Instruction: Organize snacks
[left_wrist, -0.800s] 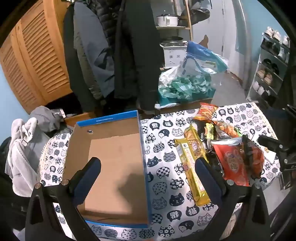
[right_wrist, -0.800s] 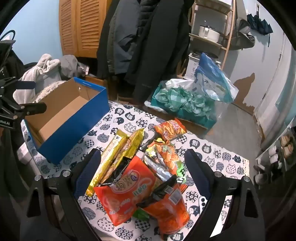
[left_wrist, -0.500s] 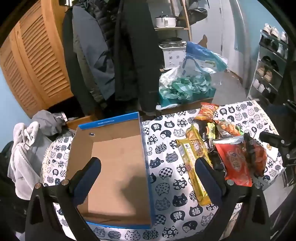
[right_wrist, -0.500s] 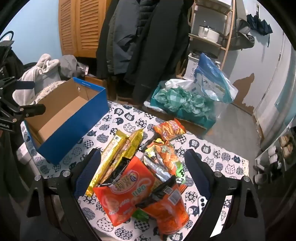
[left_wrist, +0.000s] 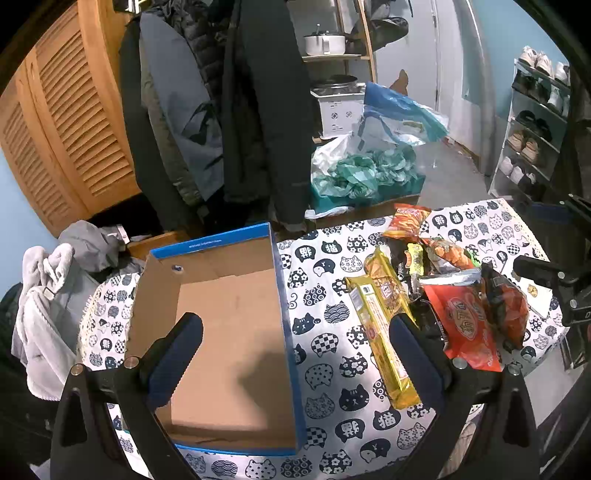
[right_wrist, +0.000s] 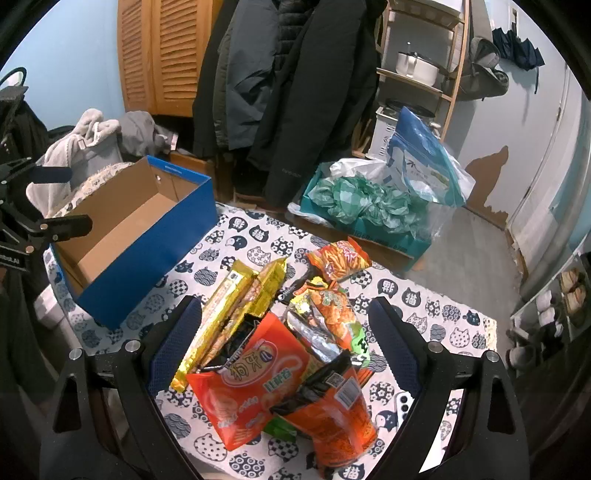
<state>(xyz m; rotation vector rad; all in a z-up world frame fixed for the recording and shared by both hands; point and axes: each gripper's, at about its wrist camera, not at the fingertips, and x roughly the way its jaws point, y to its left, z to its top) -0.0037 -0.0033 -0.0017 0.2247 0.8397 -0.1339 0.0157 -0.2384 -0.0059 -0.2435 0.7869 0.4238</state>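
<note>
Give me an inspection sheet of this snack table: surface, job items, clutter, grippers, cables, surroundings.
Surface: cat-print tablecloth covers the table.
Job items: blue box is open and holds nothing; snack pile lies beside it on the cloth, packets overlapping, two long yellow packs nearest the box.
Clutter: phone lies at the cloth's edge by the pile.
Grippers: left gripper is open over the box; right gripper is open over the pile; neither holds anything.
Cables: nothing seen.
Surroundings: coats hanging behind, bags on the floor, shoe rack, shelf with a pot.
</note>
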